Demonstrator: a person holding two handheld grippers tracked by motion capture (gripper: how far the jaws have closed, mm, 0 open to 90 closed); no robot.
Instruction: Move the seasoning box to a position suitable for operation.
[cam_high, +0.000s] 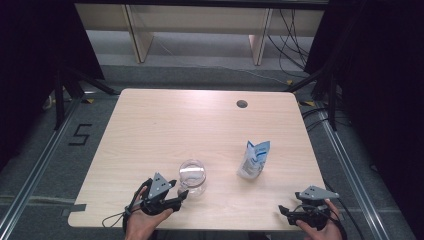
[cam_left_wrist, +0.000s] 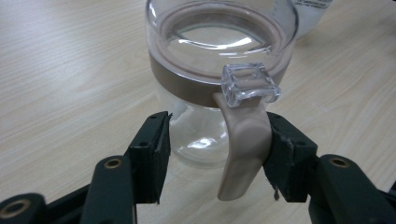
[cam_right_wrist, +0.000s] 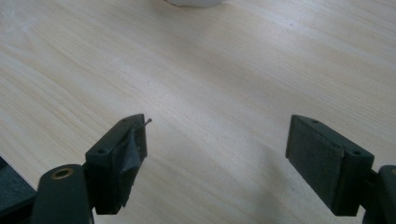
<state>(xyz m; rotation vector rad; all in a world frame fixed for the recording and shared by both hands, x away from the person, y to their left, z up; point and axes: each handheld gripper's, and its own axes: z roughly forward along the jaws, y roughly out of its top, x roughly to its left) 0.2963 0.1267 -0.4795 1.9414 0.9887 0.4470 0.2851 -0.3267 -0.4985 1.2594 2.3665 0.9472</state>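
Fingers (cam_left_wrist: 152, 149) of the left gripper (cam_left_wrist: 217, 158) are standing part open around the beige latch (cam_left_wrist: 245, 149) of the glass jar (cam_left_wrist: 219, 74); the right-hand pad is touching the latch's side, the other pad is sitting clear of it with a gap, so not pinching it yet. A clear square clasp (cam_left_wrist: 250, 83) is sitting on top of the latch, at the jar's beige lid band.

Right gripper (cam_right_wrist: 217, 154) fingers (cam_right_wrist: 322, 154) are spreading wide, holding nothing, hovering over bare wood.

Jar (cam_high: 192, 176) is standing upright on the table (cam_high: 165, 125), toward the near edge, left of centre. Left gripper (cam_high: 179, 192) is sitting just in front of the jar and touching it at the latch, a hand (cam_high: 142, 222) holding it from below. A white and blue pouch (cam_high: 254, 160) is standing right of the jar, apart from it. Right gripper (cam_high: 286, 210) is resting far right of the jar, at the near right corner, in the other hand (cam_high: 320, 230), well apart from the jar and nearer the pouch.

Table is light wood with rounded corners, a round cable hole (cam_high: 242, 104) far behind the jar to the right. Beyond the jar the room is showing grey carpet floor (cam_high: 200, 75), metal rails along both sides, black curtains, loose cables, pale furniture legs at the back. A floor marking (cam_high: 80, 135) is lying left of the table.
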